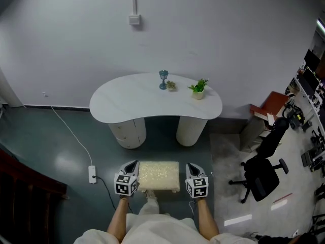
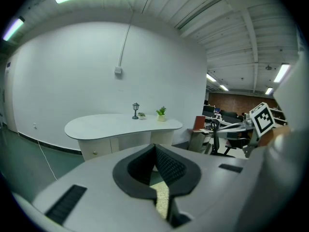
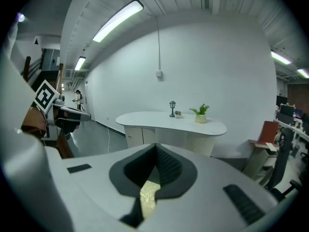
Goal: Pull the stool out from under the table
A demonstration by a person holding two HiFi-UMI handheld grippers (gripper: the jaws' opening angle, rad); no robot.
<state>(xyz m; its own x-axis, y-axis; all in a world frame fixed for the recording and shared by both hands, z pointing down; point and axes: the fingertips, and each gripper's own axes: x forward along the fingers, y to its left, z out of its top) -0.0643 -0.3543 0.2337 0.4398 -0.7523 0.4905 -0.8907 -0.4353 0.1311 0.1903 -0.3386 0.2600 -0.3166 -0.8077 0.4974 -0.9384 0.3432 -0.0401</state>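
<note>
Stool (image 1: pixel 159 175) stands clear of the table (image 1: pixel 127 100), apparently on the floor (image 1: pixel 61 136).

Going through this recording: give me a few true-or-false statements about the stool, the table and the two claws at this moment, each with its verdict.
1. The stool stands on open floor, clear of the table. True.
2. The left claw is clamped on the stool's cushion. False: its jaws are together with nothing between them.
3. The right claw is shut. True.
4. In the head view, the potted plant stands at the table's left end. False: it stands on the right part, right of the little lamp.
5. A black office chair stands to the right of the stool. True.
</note>
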